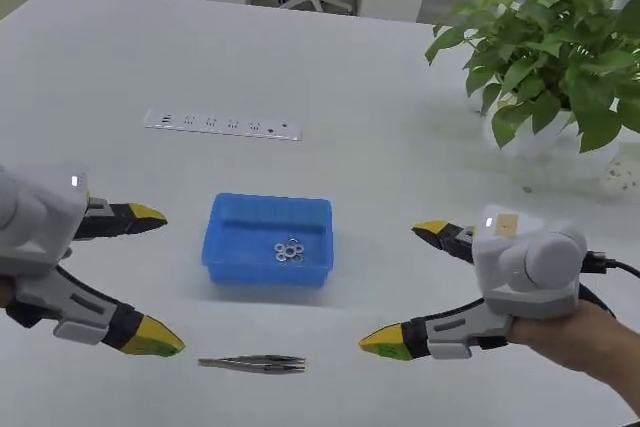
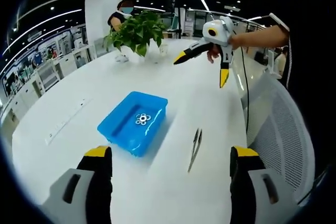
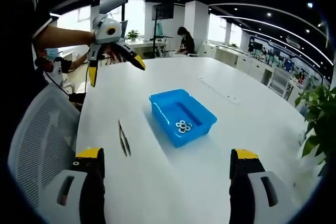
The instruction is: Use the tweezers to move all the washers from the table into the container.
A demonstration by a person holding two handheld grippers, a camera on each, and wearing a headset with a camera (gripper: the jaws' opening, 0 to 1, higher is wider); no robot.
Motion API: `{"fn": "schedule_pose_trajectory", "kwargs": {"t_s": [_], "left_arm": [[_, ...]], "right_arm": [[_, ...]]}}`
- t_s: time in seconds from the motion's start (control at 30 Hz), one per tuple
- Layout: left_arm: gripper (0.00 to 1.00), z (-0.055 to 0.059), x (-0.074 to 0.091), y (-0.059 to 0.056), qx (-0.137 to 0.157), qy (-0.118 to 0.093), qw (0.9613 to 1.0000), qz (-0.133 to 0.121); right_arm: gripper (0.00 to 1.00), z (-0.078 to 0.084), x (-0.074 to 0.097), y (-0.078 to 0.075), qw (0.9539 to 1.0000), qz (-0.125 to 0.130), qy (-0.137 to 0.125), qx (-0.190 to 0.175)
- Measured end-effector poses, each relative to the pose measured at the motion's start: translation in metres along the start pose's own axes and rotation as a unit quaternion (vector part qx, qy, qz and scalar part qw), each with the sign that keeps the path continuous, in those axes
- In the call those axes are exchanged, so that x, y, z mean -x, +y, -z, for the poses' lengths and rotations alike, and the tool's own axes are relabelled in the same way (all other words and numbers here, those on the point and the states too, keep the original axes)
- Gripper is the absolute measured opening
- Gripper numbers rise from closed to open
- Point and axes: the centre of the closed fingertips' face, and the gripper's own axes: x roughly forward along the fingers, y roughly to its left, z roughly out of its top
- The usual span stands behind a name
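Note:
A blue container sits mid-table with several washers lying together inside it; the container and washers also appear in the left gripper view, and the container with washers in the right gripper view. Metal tweezers lie flat on the table in front of the container, also seen as tweezers and tweezers. My left gripper hovers open left of the container, holding nothing. My right gripper hovers open on the right, also holding nothing.
A white power strip lies behind the container. A potted green plant stands at the back right. Office chairs stand beyond the table's far edge. A person sits in the background.

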Motion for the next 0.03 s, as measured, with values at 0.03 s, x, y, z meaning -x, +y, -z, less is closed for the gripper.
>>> {"fn": "schedule_pose_trajectory", "kwargs": {"t_s": [0.03], "left_arm": [[0.99, 0.0030, 0.0003, 0.0004, 0.003, 0.005, 1.0000, -0.001]], "right_arm": [[1.00, 0.0011, 0.0004, 0.0003, 1.0000, -0.002, 0.002, 0.002]]}}
